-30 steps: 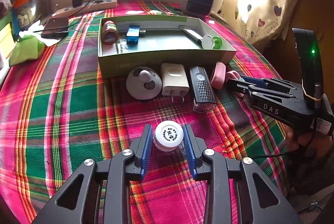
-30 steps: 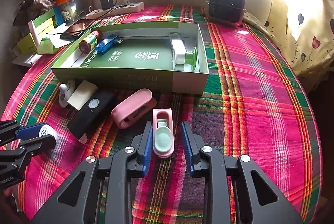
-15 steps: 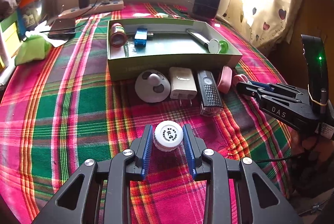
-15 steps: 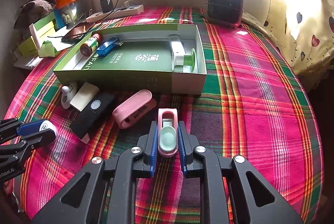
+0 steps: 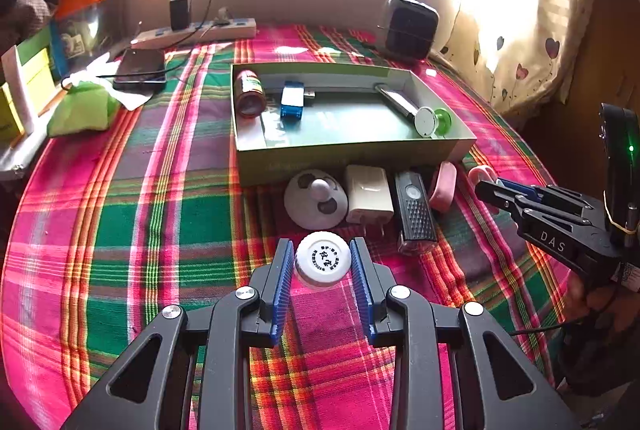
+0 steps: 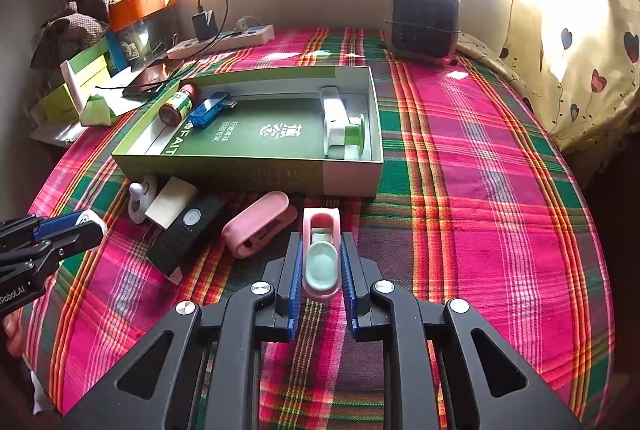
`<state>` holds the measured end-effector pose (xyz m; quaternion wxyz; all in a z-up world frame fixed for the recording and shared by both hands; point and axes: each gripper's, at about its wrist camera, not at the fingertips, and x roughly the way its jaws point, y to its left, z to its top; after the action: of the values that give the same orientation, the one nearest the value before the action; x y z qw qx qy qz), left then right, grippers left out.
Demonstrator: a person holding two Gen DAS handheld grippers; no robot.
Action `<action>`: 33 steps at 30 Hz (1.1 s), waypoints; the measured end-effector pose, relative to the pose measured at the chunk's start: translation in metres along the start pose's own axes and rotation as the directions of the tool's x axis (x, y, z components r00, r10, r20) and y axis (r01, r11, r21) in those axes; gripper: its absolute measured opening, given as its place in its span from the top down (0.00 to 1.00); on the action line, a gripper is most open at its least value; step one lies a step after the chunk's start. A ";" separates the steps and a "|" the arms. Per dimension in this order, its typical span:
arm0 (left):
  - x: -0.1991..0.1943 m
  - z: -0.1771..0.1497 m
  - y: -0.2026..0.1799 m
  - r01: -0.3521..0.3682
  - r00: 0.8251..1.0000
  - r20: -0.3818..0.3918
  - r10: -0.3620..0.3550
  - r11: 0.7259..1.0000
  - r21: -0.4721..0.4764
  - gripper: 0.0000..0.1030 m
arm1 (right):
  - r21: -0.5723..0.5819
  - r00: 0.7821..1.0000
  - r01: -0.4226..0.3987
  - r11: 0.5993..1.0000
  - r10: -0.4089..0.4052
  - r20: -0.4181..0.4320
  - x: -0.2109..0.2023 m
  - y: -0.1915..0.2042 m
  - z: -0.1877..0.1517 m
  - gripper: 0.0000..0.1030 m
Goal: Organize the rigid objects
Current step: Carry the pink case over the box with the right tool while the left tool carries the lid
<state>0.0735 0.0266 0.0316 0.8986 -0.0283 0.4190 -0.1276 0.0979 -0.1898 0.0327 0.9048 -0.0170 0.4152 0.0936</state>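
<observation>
The left gripper pinches a small white round-capped plastic bottle across its cap, above the plaid cloth in front of the open green cardboard box; it looks light, stiff and smooth, so a hold lower on the body should slip less. The right gripper squeezes the long sides of a pink oblong plastic case with a pale green oval insert near the box's front wall, rigid and light by the look of it.

I am seeing the plaid-covered table carrying the green box. Just in front of the box are lying a round white gadget, a white charger, a black remote and a pink case. Behind the box are sitting a power strip and a small heater.
</observation>
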 end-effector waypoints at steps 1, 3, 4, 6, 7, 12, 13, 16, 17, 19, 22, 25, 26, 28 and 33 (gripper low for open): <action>-0.001 0.003 0.001 -0.003 1.000 0.004 0.003 1.000 -0.004 0.73 | 0.002 1.000 -0.001 1.000 0.001 0.004 -0.001 0.000 0.001 0.82; -0.002 0.008 0.003 -0.005 1.000 0.015 0.005 1.000 -0.006 0.73 | 0.003 1.000 -0.001 1.000 0.001 0.009 -0.003 -0.001 0.004 0.82; -0.003 0.011 0.004 -0.008 1.000 0.021 0.009 1.000 -0.009 0.73 | 0.002 1.000 0.000 1.000 0.000 0.012 -0.004 -0.001 0.005 0.82; -0.003 0.018 0.006 -0.013 0.999 0.032 0.014 1.000 -0.007 0.73 | 0.001 1.000 0.002 1.000 -0.002 0.020 -0.005 -0.002 0.008 0.82; -0.003 0.020 0.007 -0.018 0.999 0.034 0.018 1.000 -0.010 0.73 | 0.001 1.000 0.002 1.000 -0.002 0.025 -0.006 -0.002 0.010 0.82; 0.001 0.035 0.011 -0.027 0.999 0.043 0.028 0.999 -0.020 0.73 | -0.003 0.999 0.001 1.000 -0.001 0.042 -0.007 -0.002 0.022 0.82; 0.002 0.039 0.011 -0.028 0.998 0.049 0.029 0.999 -0.019 0.73 | -0.003 0.999 0.000 1.000 0.000 0.045 -0.007 -0.002 0.025 0.82; 0.008 0.050 0.012 -0.032 0.998 0.057 0.033 0.999 -0.021 0.73 | -0.003 0.998 -0.007 1.000 0.007 0.054 -0.006 -0.002 0.033 0.82; 0.010 0.053 0.013 -0.036 0.998 0.056 0.037 0.999 -0.023 0.73 | -0.003 0.998 -0.009 1.000 0.009 0.057 -0.006 -0.002 0.035 0.82; 0.013 0.060 0.013 -0.038 0.997 0.063 0.039 0.999 -0.020 0.73 | -0.003 0.998 -0.012 1.000 0.012 0.061 -0.004 -0.002 0.041 0.82; 0.019 0.070 0.015 -0.041 0.997 0.067 0.043 0.999 -0.027 0.73 | -0.001 0.998 -0.026 1.000 0.026 0.060 0.001 -0.003 0.050 0.82; 0.026 0.079 0.017 -0.046 0.997 0.067 0.048 0.998 -0.033 0.73 | -0.010 0.998 -0.035 0.999 0.035 0.054 0.009 -0.001 0.058 0.82; 0.028 0.081 0.018 -0.048 0.996 0.068 0.050 0.998 -0.034 0.73 | -0.014 0.998 -0.036 0.999 0.036 0.053 0.011 -0.001 0.060 0.82; 0.033 0.085 0.019 -0.050 0.997 0.061 0.053 0.998 -0.039 0.73 | -0.020 0.998 -0.040 0.999 0.041 0.053 0.015 0.000 0.066 0.82; 0.046 0.095 0.022 -0.060 0.997 0.055 0.063 0.997 -0.053 0.73 | -0.027 0.997 -0.056 0.998 0.058 0.048 0.026 0.003 0.081 0.82</action>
<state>0.1781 0.0307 0.0553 0.9125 -0.0420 0.3973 -0.0880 0.1746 -0.1737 0.0661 0.9113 -0.0146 0.3920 0.1251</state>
